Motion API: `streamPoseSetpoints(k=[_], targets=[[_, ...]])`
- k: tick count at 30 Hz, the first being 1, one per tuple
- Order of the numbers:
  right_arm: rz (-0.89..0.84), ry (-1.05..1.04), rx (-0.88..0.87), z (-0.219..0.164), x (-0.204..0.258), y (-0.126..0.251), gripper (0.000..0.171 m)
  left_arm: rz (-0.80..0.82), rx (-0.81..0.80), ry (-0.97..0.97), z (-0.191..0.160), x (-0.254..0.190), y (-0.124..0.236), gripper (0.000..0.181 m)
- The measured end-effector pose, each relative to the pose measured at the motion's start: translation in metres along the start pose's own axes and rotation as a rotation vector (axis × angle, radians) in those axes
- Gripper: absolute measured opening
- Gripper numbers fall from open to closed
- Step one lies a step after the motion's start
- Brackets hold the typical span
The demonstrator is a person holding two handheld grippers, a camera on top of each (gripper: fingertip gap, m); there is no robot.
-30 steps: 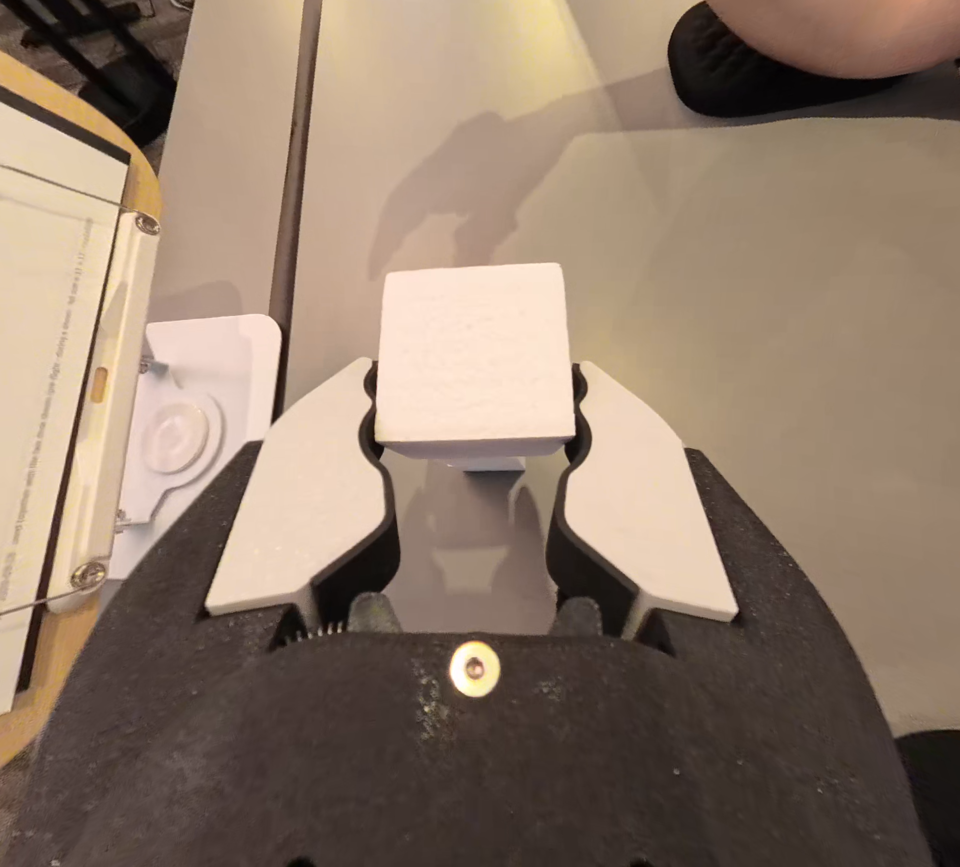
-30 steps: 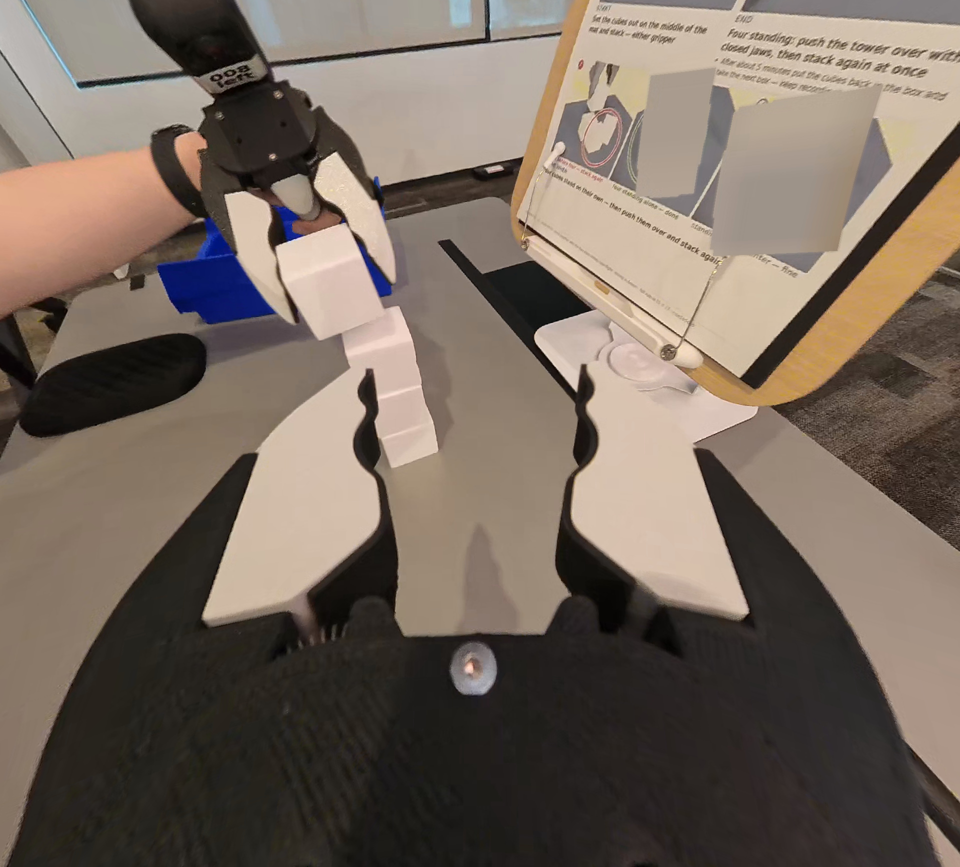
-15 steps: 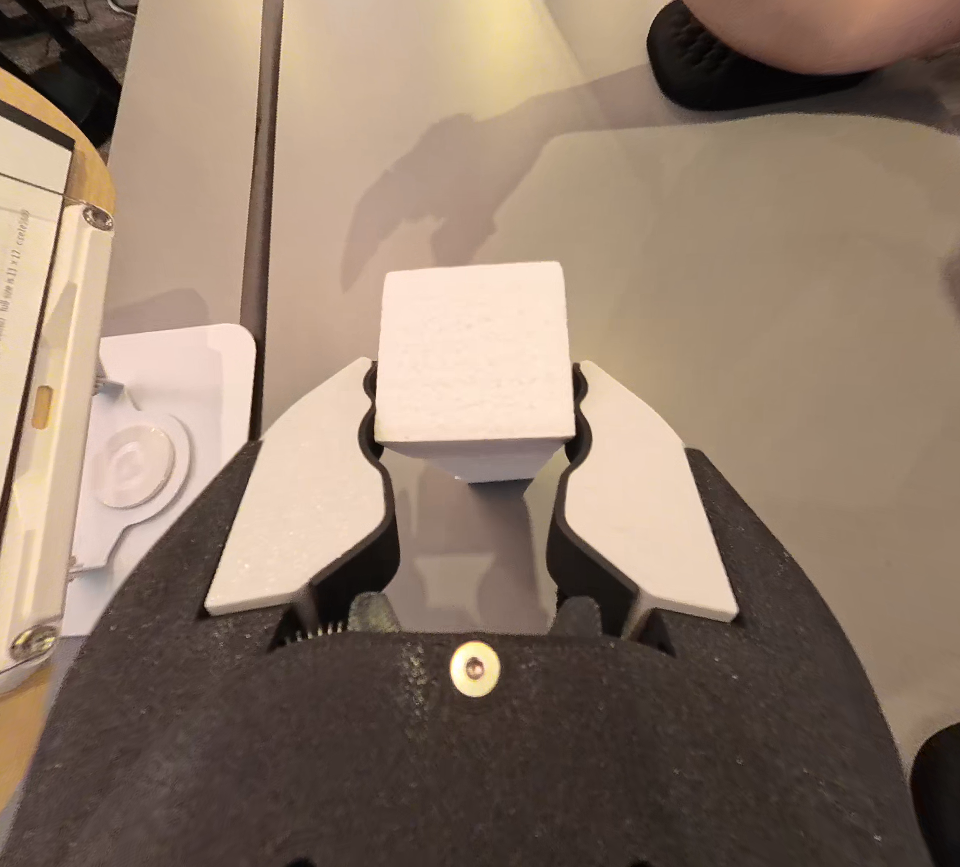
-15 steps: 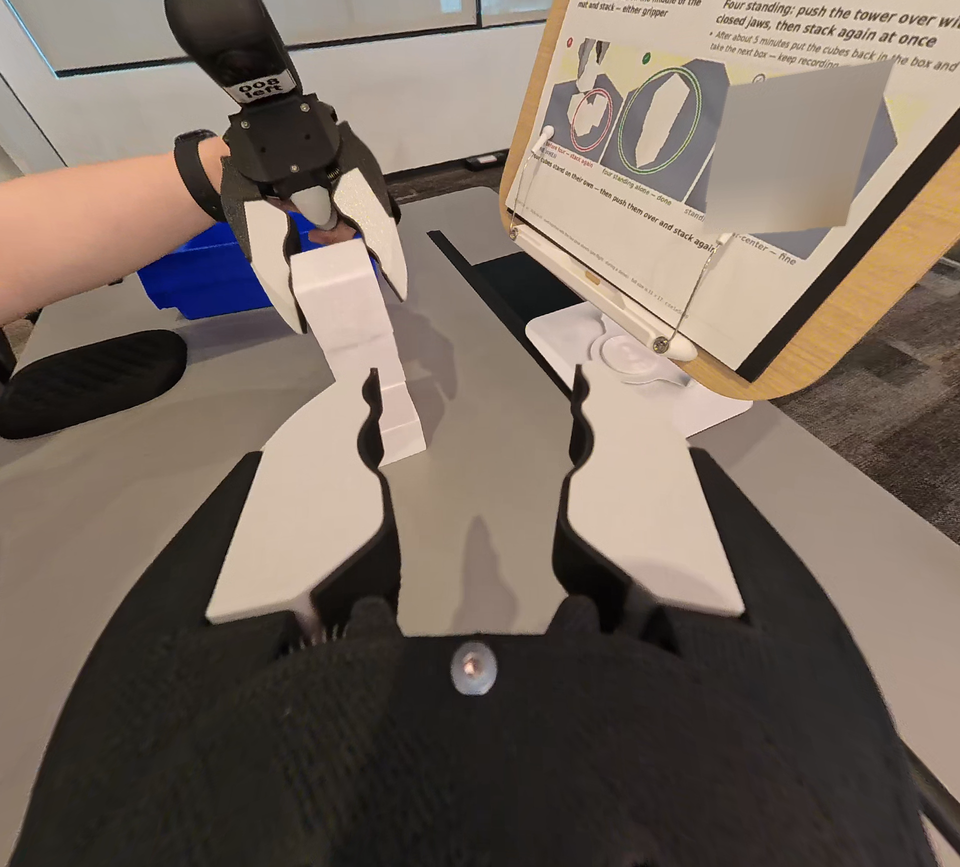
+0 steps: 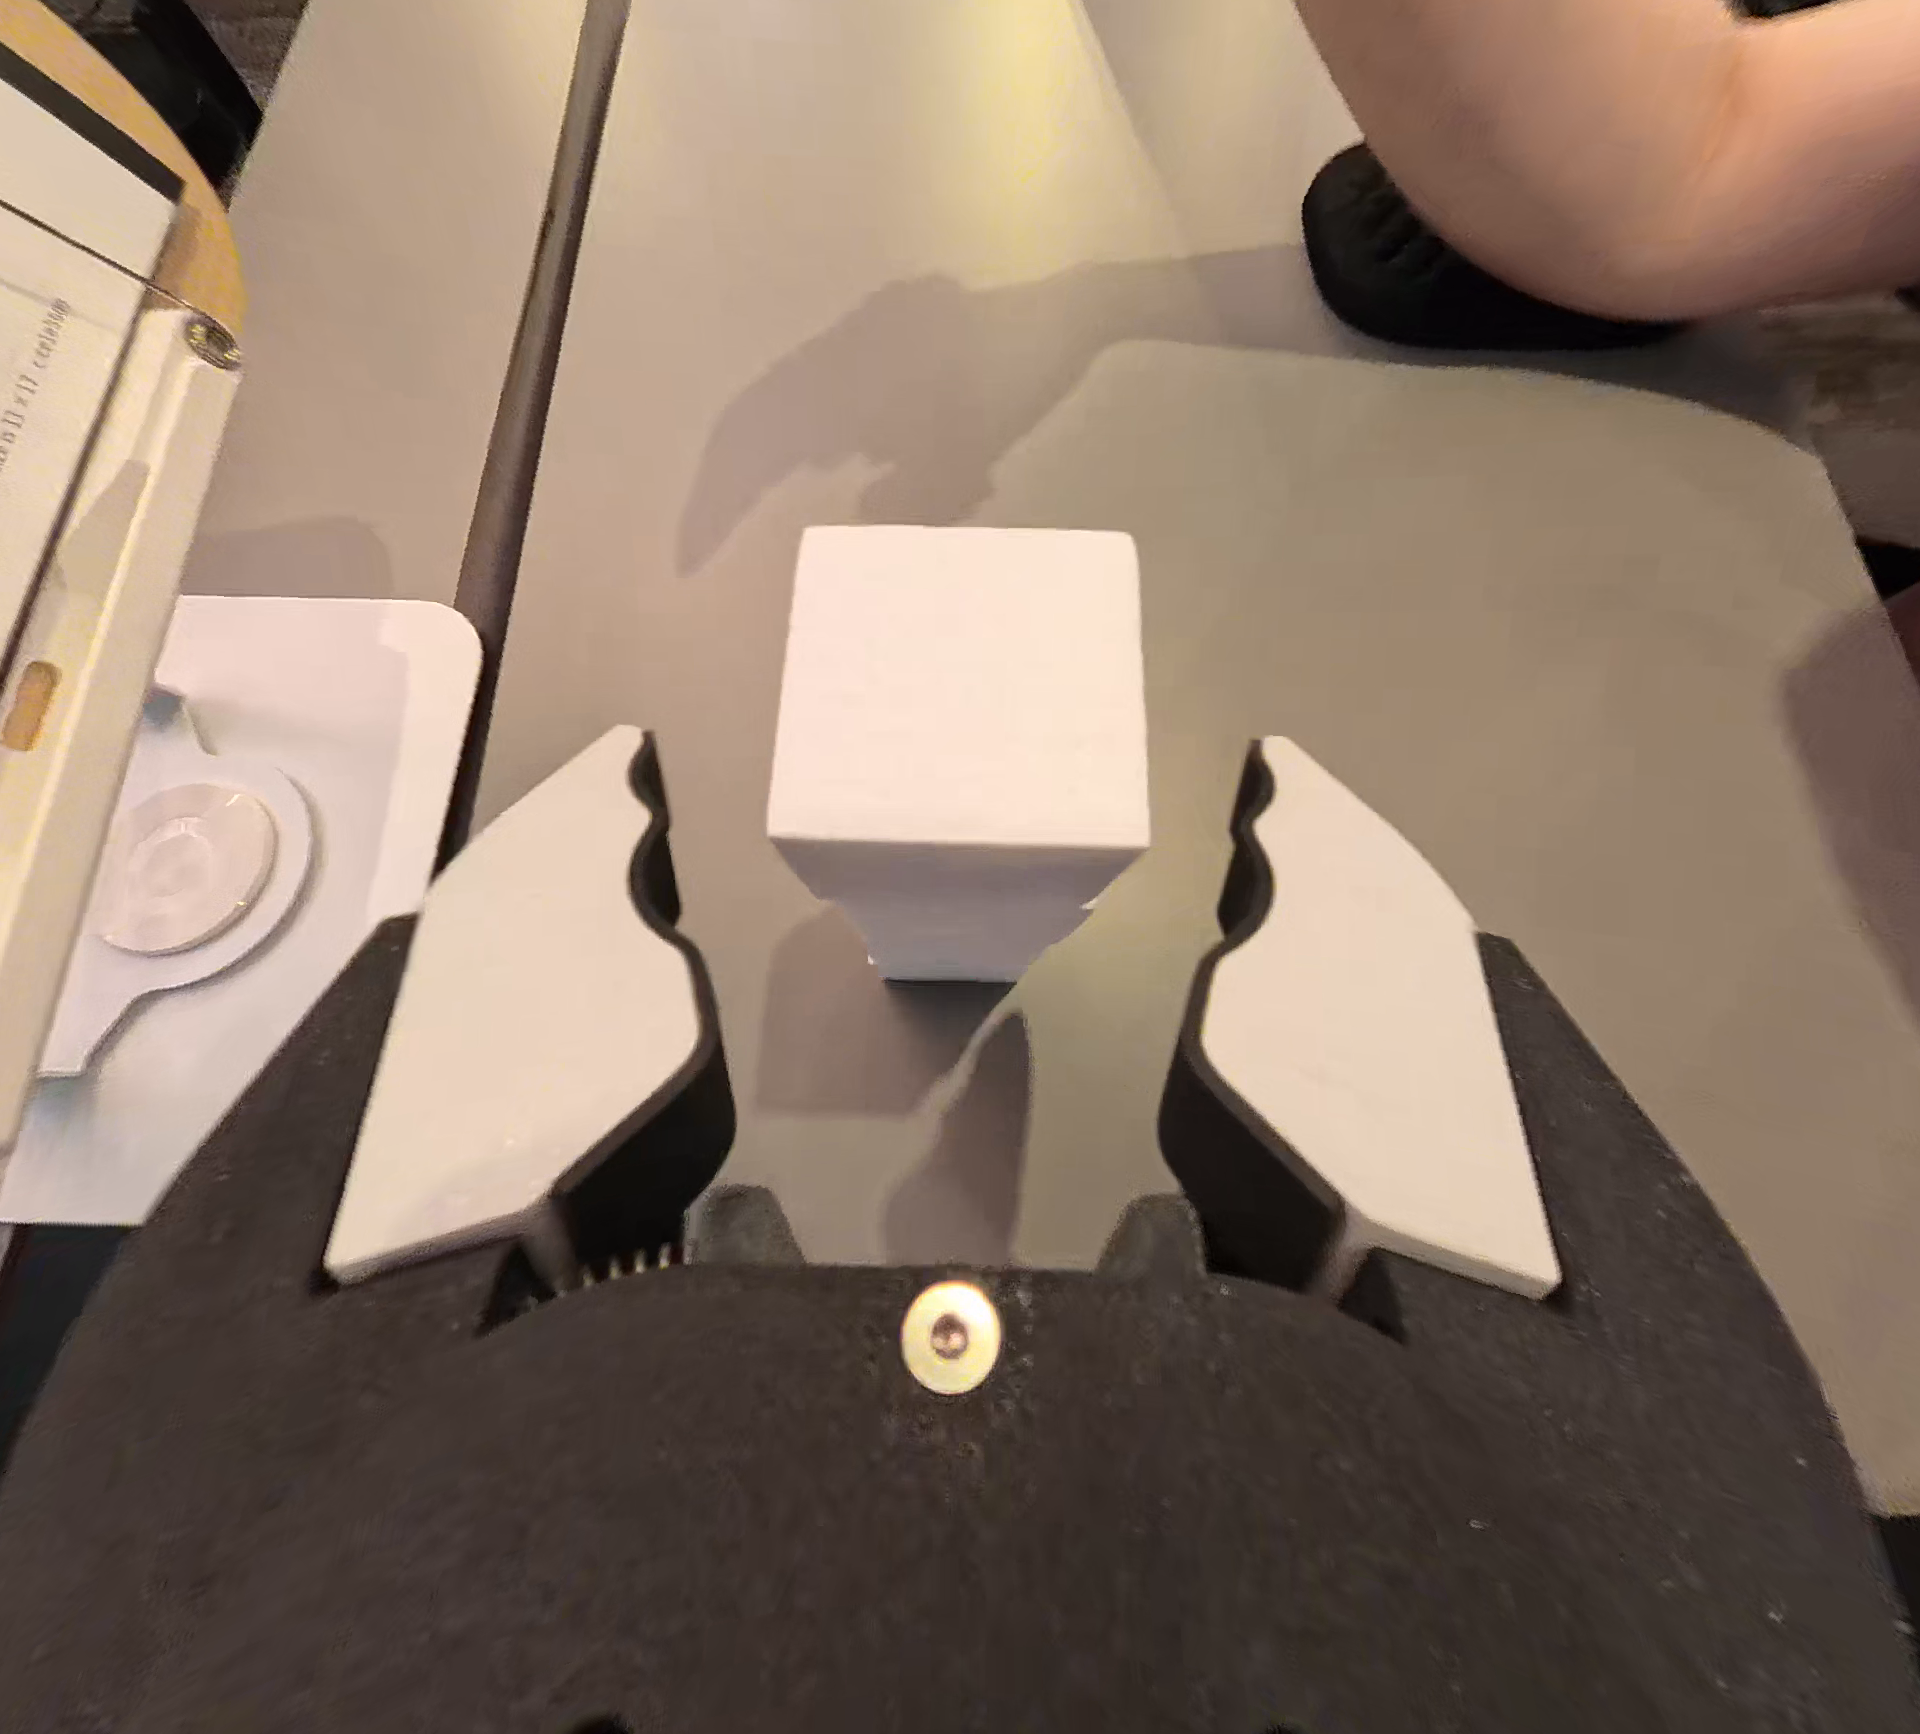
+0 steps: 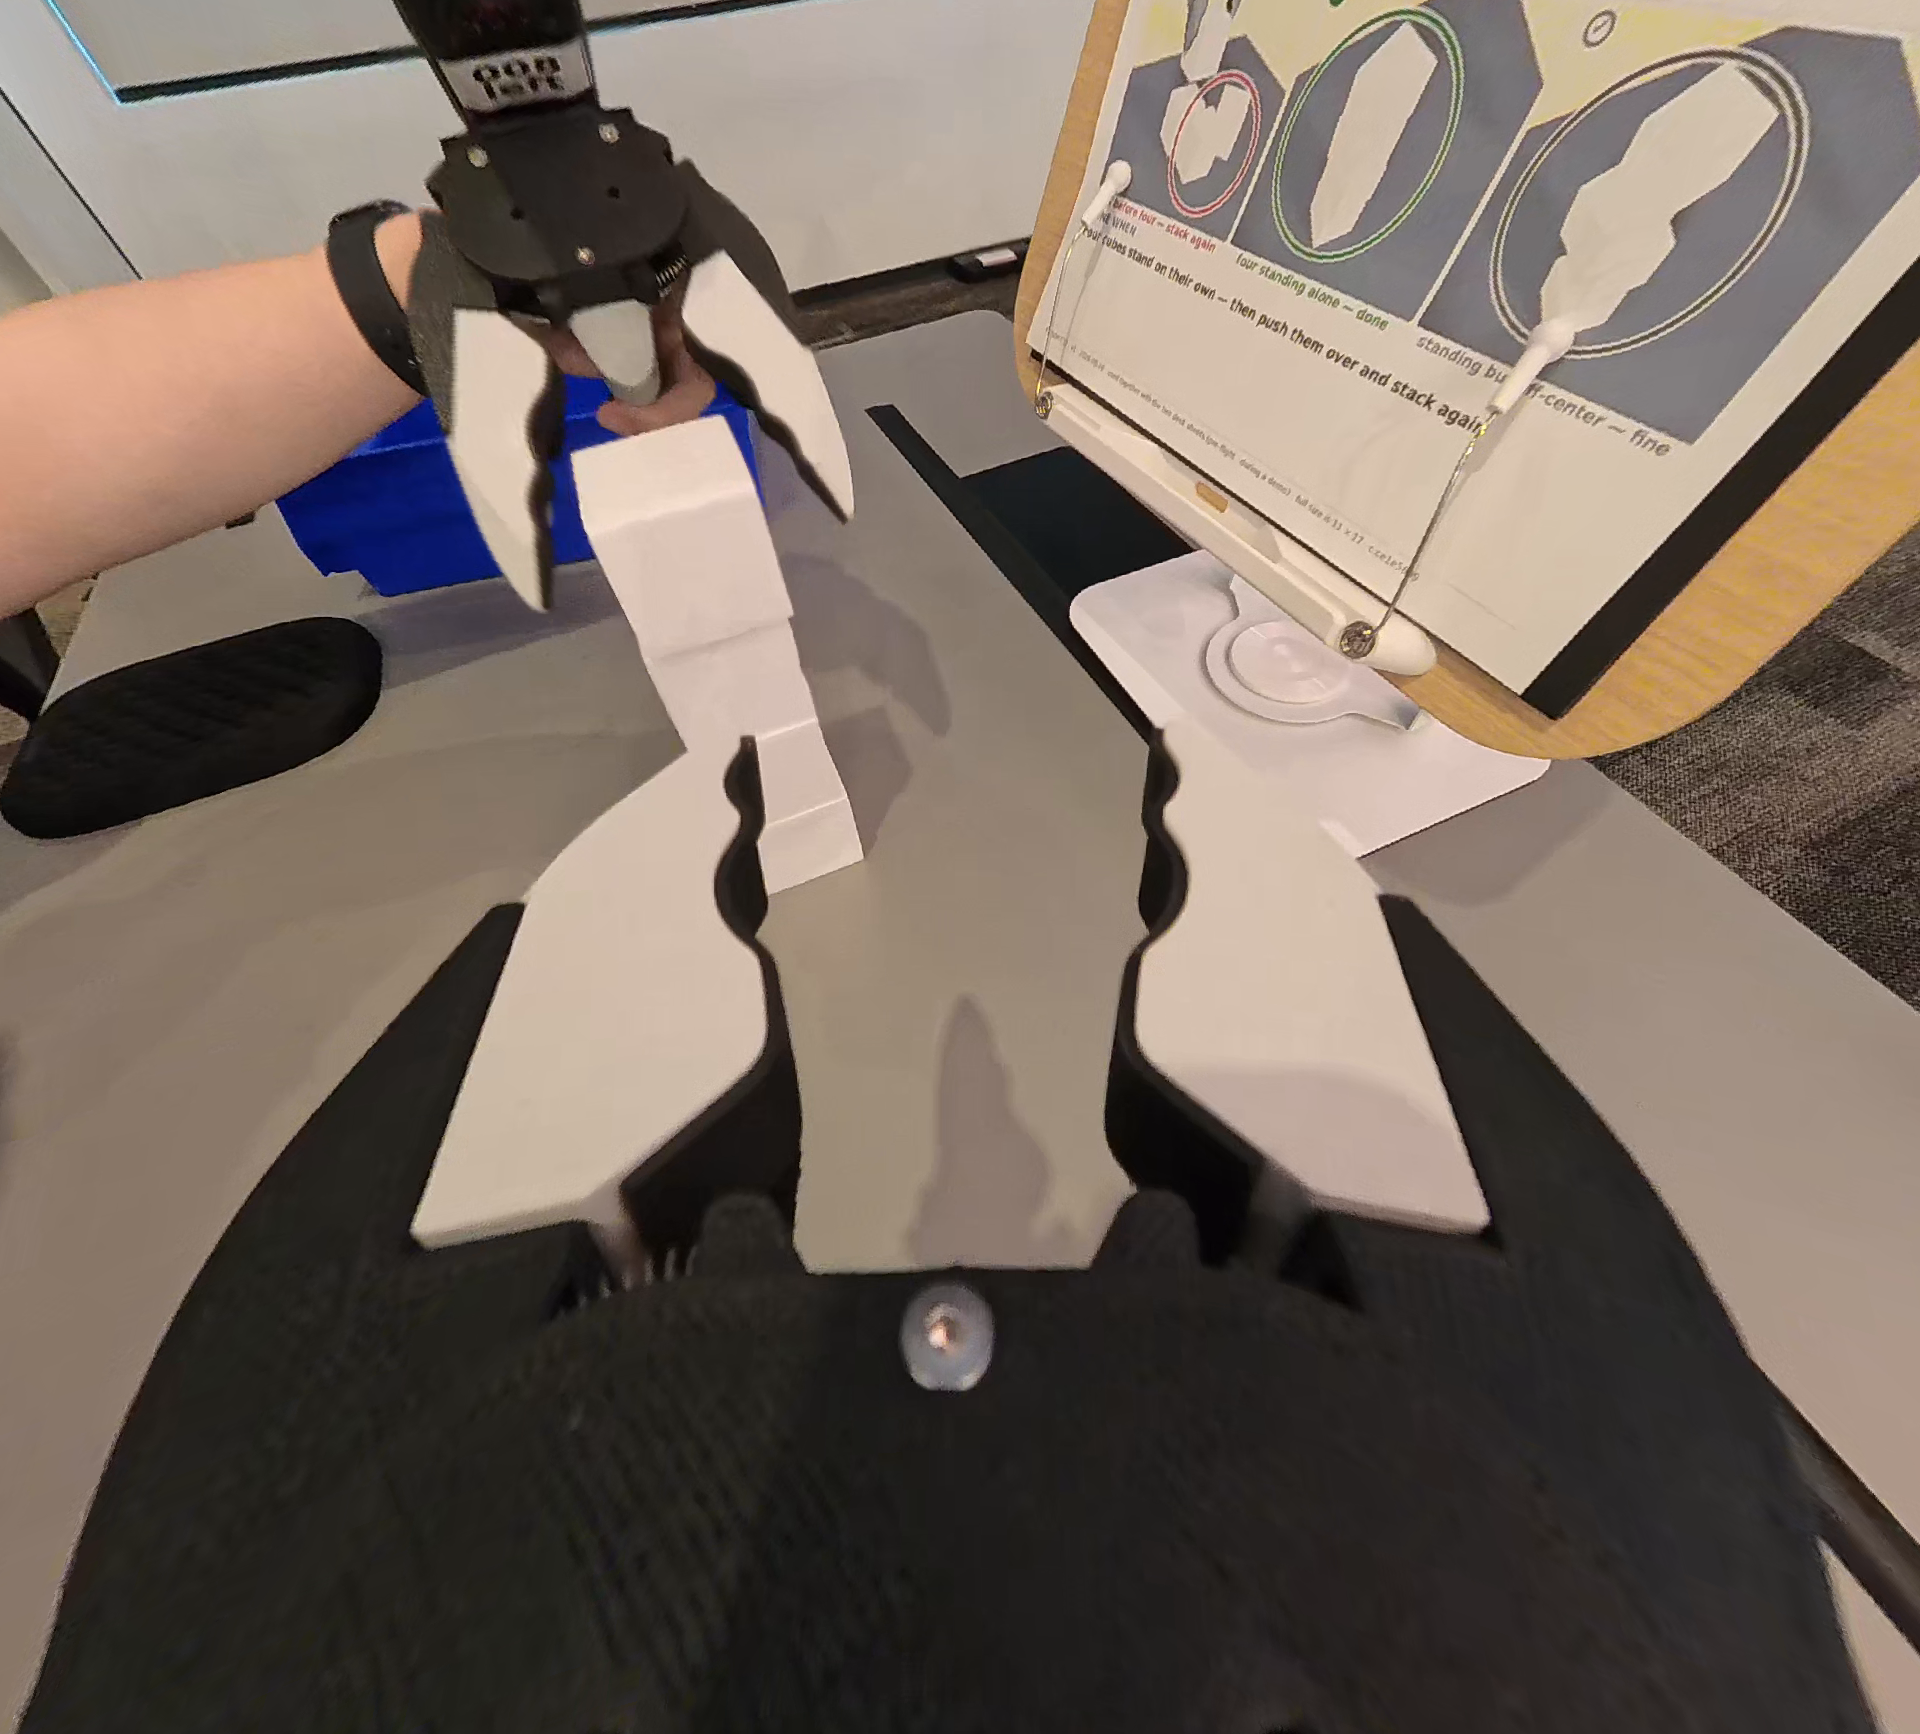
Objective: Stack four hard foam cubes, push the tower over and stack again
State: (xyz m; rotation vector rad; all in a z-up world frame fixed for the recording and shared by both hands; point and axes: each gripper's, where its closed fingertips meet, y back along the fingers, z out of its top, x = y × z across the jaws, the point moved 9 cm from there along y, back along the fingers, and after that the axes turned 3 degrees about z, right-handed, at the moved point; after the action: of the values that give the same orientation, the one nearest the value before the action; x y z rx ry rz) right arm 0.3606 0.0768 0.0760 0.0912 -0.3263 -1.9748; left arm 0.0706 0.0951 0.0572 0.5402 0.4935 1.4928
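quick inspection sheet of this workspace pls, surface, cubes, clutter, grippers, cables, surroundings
surface: grey mat on a grey table; a dark slot runs along the tabletop.
job's things: four white foam cubes stand as one tower on the mat, slightly staggered; top cube free of both fingers.
clutter: black pad, blue bin, white stand base holding an instruction board.
grippers: left gripper open, straddling the top cube from above; right gripper open, empty, short of the tower.
cables: nothing seen.
surroundings: white wall, windows, dark carpet; the person's forearm reaches in.
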Motion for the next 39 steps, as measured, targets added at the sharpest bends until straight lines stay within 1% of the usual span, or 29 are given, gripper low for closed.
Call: streamPoseSetpoints(k=[2,5,7,8,9,10,11,13,14,15,16,17,19,20,21,22,25,28,31,33,35,39], targets=[[-0.006,0.0,0.017,-0.002,-0.001,0.0,0.072,0.054,-0.049,0.005,0.0,-0.004,0.011,0.108],[-0.015,0.007,0.031,-0.004,-0.002,0.004,0.072,0.156,-0.179,0.045,-0.009,-0.022,0.038,0.105],[-0.023,0.014,0.015,-0.002,-0.003,0.011,0.072,0.267,-0.257,0.104,-0.021,-0.038,0.057,0.092],[-0.03,0.016,0.001,0.0,-0.003,0.015,0.072,0.301,-0.297,0.136,-0.028,-0.049,0.063,0.091],[-0.046,0.022,-0.012,0.003,-0.003,0.02,0.072,0.341,-0.331,0.179,-0.035,-0.059,0.068,0.081],[-0.083,0.049,-0.026,0.006,-0.003,0.025,0.072,0.401,-0.349,0.231,-0.044,-0.066,0.07,0.067],[-0.147,0.112,-0.053,0.011,-0.002,0.032,0.071,0.427,-0.362,0.278,-0.054,-0.074,0.069,0.06],[-0.271,0.276,-0.129,0.02,0.007,0.047,0.071,0.447,-0.334,0.365,-0.072,-0.087,0.059,0.034],[-0.317,0.324,-0.162,0.024,0.012,0.054,0.071,0.447,-0.313,0.391,-0.08,-0.092,0.053,0.023],[-0.347,0.353,-0.196,0.026,0.017,0.061,0.071,0.453,-0.286,0.415,-0.088,-0.096,0.046,0.006],[-0.356,0.374,-0.22,0.027,0.021,0.065,0.071,0.458,-0.265,0.44,-0.095,-0.098,0.04,0.0],[-0.358,0.381,-0.227,0.027,0.024,0.069,0.069,0.468,-0.255,0.474,-0.1,-0.099,0.033,0.0],[-0.349,0.343,-0.187,0.024,0.024,0.074,0.041,0.495,-0.223,0.546,-0.11,-0.096,0.022,0.0],[-0.345,0.32,-0.17,0.023,0.023,0.076,0.032,0.522,-0.198,0.572,-0.114,-0.092,0.017,0.0],[-0.343,0.304,-0.154,0.021,0.021,0.079,0.019,0.558,-0.158,0.6,-0.119,-0.087,0.013,0.0],[-0.344,0.292,-0.138,0.019,0.019,0.082,0.001,0.587,-0.103,0.623,-0.123,-0.082,0.009,0.0],[-0.414,0.22,-0.06,0.008,0.006,0.094,0.0,0.624,0.093,0.668,-0.134,-0.066,-0.005,0.0],[-0.498,0.161,0.046,-0.007,-0.01,0.109,0.0,0.675,0.216,0.665,-0.136,-0.05,-0.015,0.0],[-0.489,0.099,0.077,-0.02,-0.019,0.122,0.0,0.688,0.237,0.67,-0.13,-0.035,-0.024,0.0],[-0.478,0.079,0.091,-0.024,-0.02,0.128,0.0,0.683,0.183,0.67,-0.121,-0.027,-0.029,0.0],[-0.492,0.082,0.109,-0.026,-0.021,0.132,0.001,0.666,0.172,0.685,-0.113,-0.023,-0.036,0.0],[-0.486,0.101,0.128,-0.024,-0.018,0.134,0.001,0.676,0.231,0.645,-0.092,-0.019,-0.05,0.0]])
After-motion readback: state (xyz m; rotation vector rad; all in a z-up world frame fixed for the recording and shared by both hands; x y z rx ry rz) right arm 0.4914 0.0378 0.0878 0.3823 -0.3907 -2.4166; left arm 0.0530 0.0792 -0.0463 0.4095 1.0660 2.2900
